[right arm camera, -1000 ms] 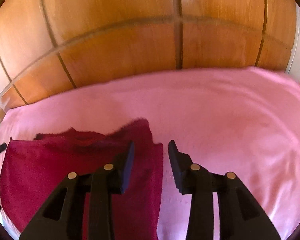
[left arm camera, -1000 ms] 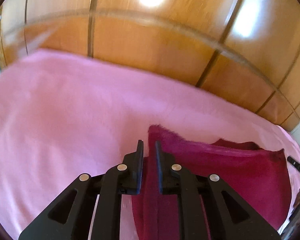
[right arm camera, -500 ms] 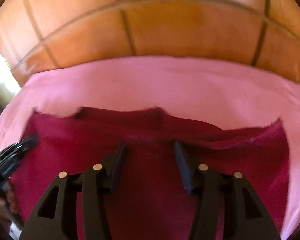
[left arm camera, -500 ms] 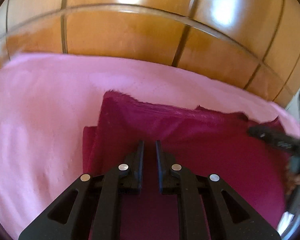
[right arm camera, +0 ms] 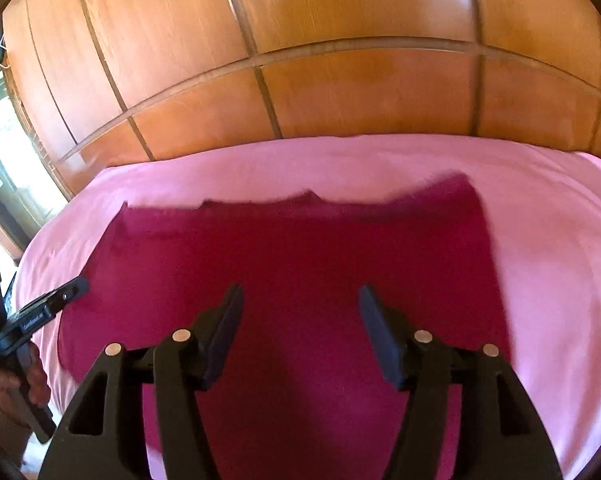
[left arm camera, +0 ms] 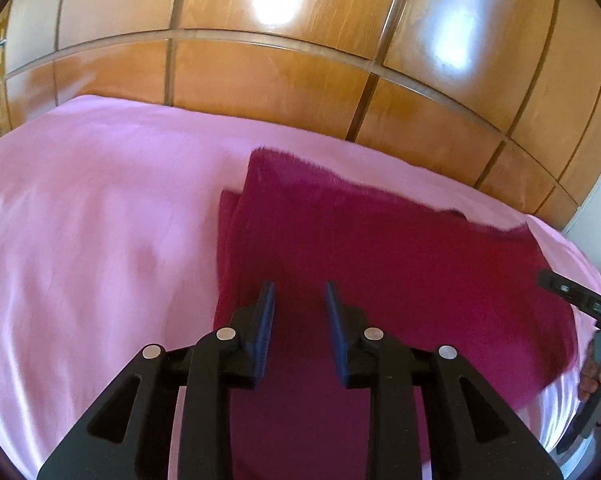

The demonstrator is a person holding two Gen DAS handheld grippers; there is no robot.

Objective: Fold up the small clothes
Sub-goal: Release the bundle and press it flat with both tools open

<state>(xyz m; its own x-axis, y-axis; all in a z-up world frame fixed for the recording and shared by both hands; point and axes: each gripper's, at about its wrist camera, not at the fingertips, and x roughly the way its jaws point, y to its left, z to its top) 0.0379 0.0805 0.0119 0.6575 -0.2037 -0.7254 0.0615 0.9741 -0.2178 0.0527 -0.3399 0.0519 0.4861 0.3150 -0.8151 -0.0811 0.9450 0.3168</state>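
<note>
A dark magenta cloth (left arm camera: 380, 248) lies folded flat on the pink bedsheet (left arm camera: 80, 220); a lower layer sticks out at its left edge. My left gripper (left arm camera: 299, 304) hovers over the cloth's near left part, jaws open and empty. In the right wrist view the same cloth (right arm camera: 300, 248) spreads wide, with an uneven far edge. My right gripper (right arm camera: 300, 308) is wide open and empty above the cloth's near middle. The other gripper shows at each view's side, held in a hand.
A glossy wooden panelled wall (left arm camera: 300, 60) rises right behind the bed's far edge. The pink sheet (right arm camera: 560, 240) extends to the right of the cloth. A window (right arm camera: 4, 152) shows at the far left of the right wrist view.
My left gripper has opened and let go of the cloth, which now lies flat. My right gripper has opened wider and moved over the cloth.
</note>
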